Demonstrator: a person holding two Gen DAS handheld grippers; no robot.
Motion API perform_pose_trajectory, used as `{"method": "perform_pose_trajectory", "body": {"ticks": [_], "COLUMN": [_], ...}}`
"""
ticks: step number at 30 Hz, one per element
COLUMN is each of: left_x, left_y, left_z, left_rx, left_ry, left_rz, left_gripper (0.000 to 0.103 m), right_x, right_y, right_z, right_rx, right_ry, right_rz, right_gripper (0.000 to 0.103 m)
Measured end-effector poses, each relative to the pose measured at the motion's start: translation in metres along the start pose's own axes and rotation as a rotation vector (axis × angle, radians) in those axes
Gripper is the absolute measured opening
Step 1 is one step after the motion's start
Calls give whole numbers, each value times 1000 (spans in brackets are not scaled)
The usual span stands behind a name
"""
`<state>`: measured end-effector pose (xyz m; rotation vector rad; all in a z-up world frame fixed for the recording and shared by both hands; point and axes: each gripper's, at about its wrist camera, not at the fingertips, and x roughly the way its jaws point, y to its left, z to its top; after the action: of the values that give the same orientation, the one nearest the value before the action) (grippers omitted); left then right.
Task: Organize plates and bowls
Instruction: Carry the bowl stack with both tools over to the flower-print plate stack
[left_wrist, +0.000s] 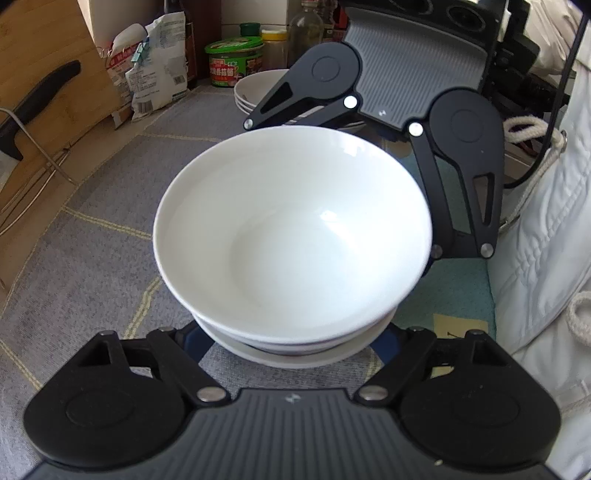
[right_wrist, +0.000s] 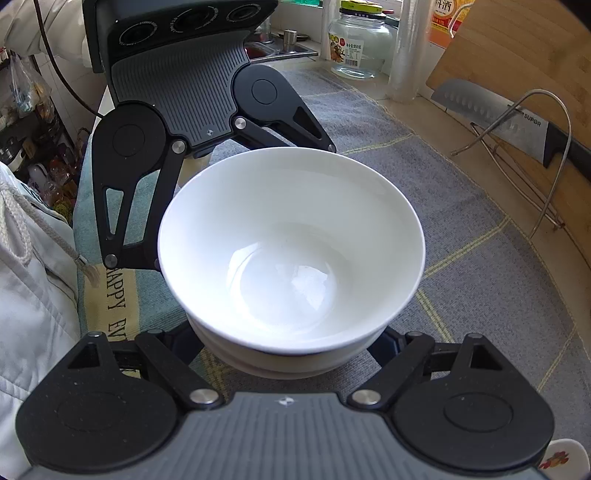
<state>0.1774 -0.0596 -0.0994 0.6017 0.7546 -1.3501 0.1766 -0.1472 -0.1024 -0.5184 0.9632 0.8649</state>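
Observation:
A stack of white bowls (left_wrist: 291, 229) stands on the grey checked cloth (left_wrist: 92, 258), a deep bowl on top and a shallower lower bowl (left_wrist: 295, 350) under it. My left gripper (left_wrist: 290, 339) reaches in from the near side, and its blue fingers (left_wrist: 194, 341) lie against the lower bowl's flanks. From the opposite side the right gripper's fingers (left_wrist: 424, 170) come around the same stack. In the right wrist view the bowl stack (right_wrist: 291, 251) sits between the jaws of my right gripper (right_wrist: 288, 354). The top bowl's rim hides all fingertips.
More white dishes (left_wrist: 255, 88) are stacked at the back by a green tub (left_wrist: 234, 62) and bottles. A cutting board with a knife (right_wrist: 495, 118) in a wire rack (right_wrist: 539, 166) stands alongside. A person's white jacket (left_wrist: 546, 240) is close by. A glass jar (right_wrist: 356, 44) stands behind.

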Motion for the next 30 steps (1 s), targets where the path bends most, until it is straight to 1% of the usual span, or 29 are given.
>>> {"method": "perform_pose_trajectory", "body": {"ticks": [7,13,21,30], "left_x": [-5,-11,-9,6], "left_y": [-8,-19,-29,-31], "left_z": [2,10,30,60], "left_rx": [4,-2,2,38], "left_ry": [1,-3,-4,-30], "left_rz": [23,40,62,79], "left_gripper": [85,85,85,85], "right_x": [-11,-26,-48,-80], "right_y": [8,13,11,-2], "right_z": [2,0,-8,-26], "right_rx": [-29,-49,-69,-77], "right_ry": [-2,-8,-11,-12], "right_rz": [-23,-25,-34,-83], "right_gripper": [92,92,92,92]}}
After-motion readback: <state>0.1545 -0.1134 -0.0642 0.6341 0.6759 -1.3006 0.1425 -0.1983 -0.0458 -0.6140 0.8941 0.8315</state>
